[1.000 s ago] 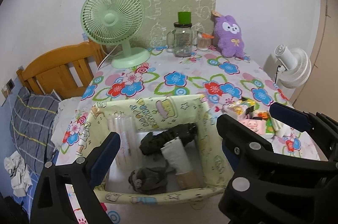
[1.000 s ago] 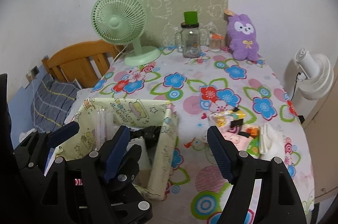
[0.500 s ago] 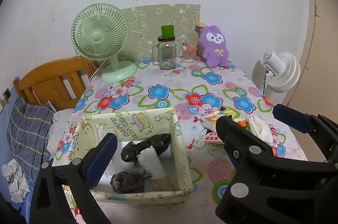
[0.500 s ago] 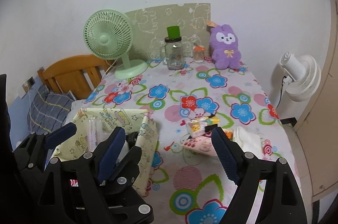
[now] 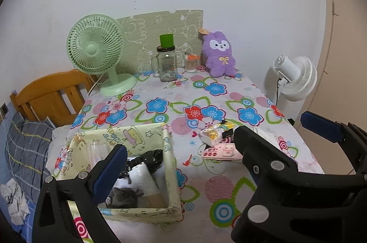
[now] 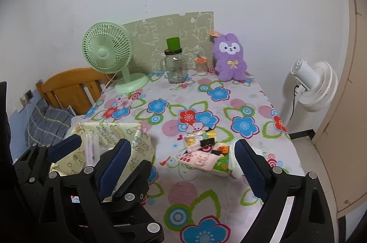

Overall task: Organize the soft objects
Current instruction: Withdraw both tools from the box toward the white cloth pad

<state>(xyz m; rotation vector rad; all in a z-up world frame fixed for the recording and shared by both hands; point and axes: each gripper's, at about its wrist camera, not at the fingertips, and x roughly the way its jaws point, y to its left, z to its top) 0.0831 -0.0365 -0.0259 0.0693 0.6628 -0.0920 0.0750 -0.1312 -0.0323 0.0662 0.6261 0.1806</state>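
Soft dark garments (image 5: 146, 158) lie in our yellow fabric bin (image 5: 169, 165) at the table's (image 6: 229, 105) near left corner. Our left gripper (image 5: 179, 165) hangs wide and empty; our right gripper (image 6: 183, 165) is opening, empty, above small packets (image 6: 201, 149).

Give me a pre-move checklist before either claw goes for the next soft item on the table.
1. Right claw empty, jaws opening: ok.
2. Left claw open, nothing between its fingers: ok.
3. Fabric bin upright with room inside: ok.
4. Pile of small packets in view ahead of the right claw: ok.
5. Purple plush upright at the far edge, untouched: ok.
6. Which packets are soft: cannot tell.
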